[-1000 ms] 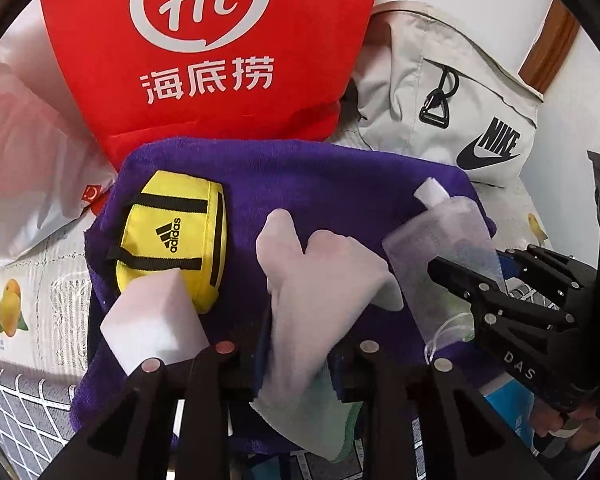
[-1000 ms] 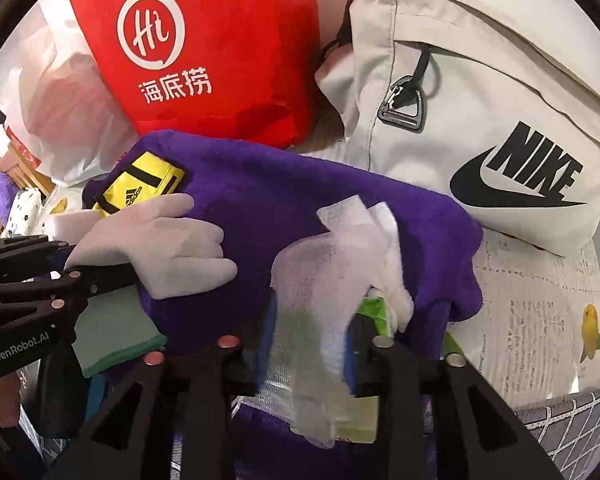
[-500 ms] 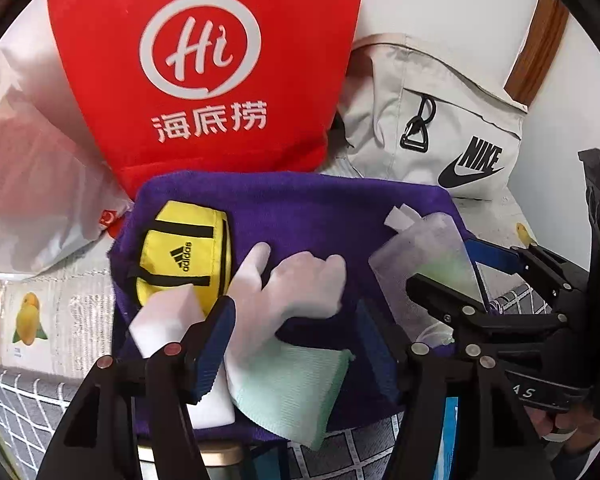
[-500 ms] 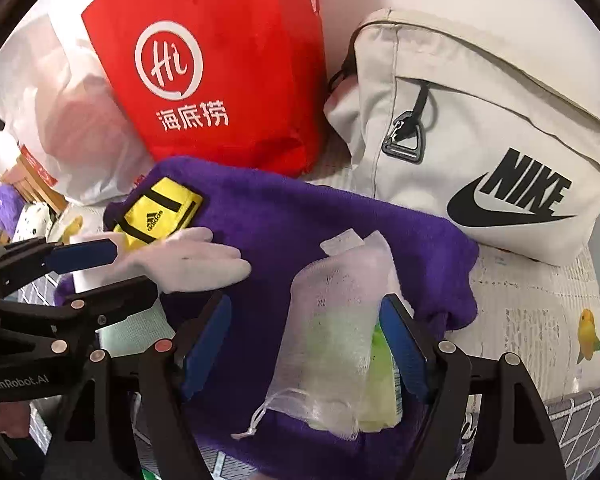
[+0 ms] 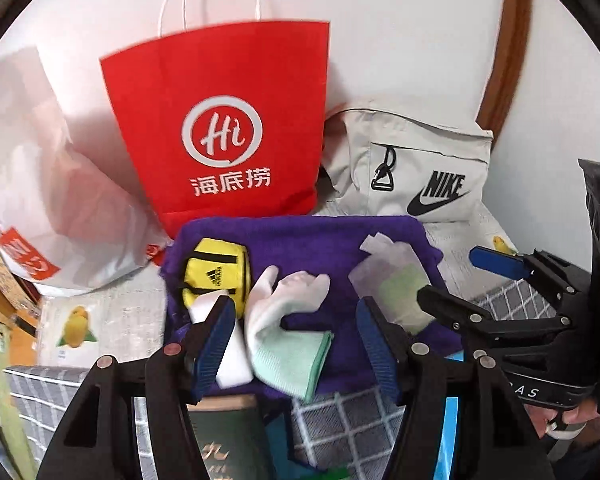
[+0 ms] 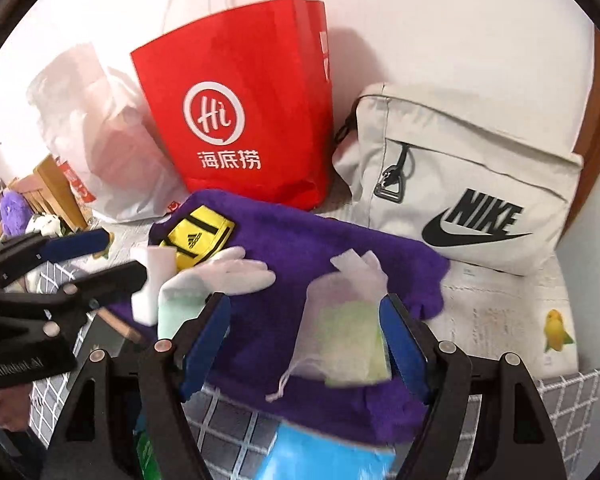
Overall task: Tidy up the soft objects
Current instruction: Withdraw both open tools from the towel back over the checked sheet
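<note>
A purple towel lies spread out with soft things on it. On it rest a yellow Adidas pouch, a white sponge block, a white glove with a green cuff and a mesh bag with a green item inside. My left gripper hovers open above the glove without touching it. Over the mesh bag my right gripper is open, its pads apart from the bag.
A red paper bag, a beige Nike backpack and a white plastic bag stand against the wall behind the towel. A grid-patterned cloth and a green book lie near the front. A person's hand holds the right gripper.
The left gripper let go of the glove and the right let go of the mesh bag. Both opened, then rose and drew back; both items now lie on the towel.
</note>
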`<action>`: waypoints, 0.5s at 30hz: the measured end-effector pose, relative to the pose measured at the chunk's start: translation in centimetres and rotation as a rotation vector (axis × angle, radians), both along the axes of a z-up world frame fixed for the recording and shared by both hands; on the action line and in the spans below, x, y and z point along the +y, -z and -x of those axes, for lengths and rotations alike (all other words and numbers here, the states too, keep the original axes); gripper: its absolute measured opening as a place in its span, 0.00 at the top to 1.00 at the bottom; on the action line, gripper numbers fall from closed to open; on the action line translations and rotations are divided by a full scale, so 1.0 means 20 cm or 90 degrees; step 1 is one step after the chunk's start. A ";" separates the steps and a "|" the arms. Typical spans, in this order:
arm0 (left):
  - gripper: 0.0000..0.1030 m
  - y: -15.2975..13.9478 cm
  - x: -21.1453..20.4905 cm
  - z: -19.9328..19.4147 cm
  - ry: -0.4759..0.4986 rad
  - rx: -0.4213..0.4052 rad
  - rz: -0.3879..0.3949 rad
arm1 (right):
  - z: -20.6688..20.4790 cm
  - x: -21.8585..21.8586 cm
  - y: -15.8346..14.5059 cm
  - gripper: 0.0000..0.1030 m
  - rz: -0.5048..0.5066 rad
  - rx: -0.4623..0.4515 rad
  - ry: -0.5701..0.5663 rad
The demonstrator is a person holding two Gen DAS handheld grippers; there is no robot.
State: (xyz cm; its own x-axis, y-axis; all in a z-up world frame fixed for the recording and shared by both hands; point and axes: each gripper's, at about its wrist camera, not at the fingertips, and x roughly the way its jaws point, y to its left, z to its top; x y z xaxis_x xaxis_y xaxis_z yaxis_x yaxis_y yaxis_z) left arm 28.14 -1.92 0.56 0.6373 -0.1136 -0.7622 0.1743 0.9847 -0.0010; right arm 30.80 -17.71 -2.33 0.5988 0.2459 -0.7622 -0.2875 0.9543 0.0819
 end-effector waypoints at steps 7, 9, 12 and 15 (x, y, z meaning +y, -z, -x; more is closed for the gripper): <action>0.41 -0.09 0.11 0.31 -0.014 -0.026 -0.003 | 0.26 -0.02 -0.03 0.26 -0.024 0.002 0.002; 0.41 -0.10 0.15 0.42 -0.024 -0.034 -0.001 | 0.36 -0.02 -0.04 0.26 -0.029 -0.001 -0.005; 0.41 -0.08 0.21 0.55 -0.036 -0.033 -0.001 | 0.51 0.01 -0.04 0.26 -0.033 0.002 -0.017; 0.41 -0.02 0.25 0.70 -0.045 -0.026 -0.010 | 0.64 0.04 -0.04 0.26 -0.032 -0.001 -0.028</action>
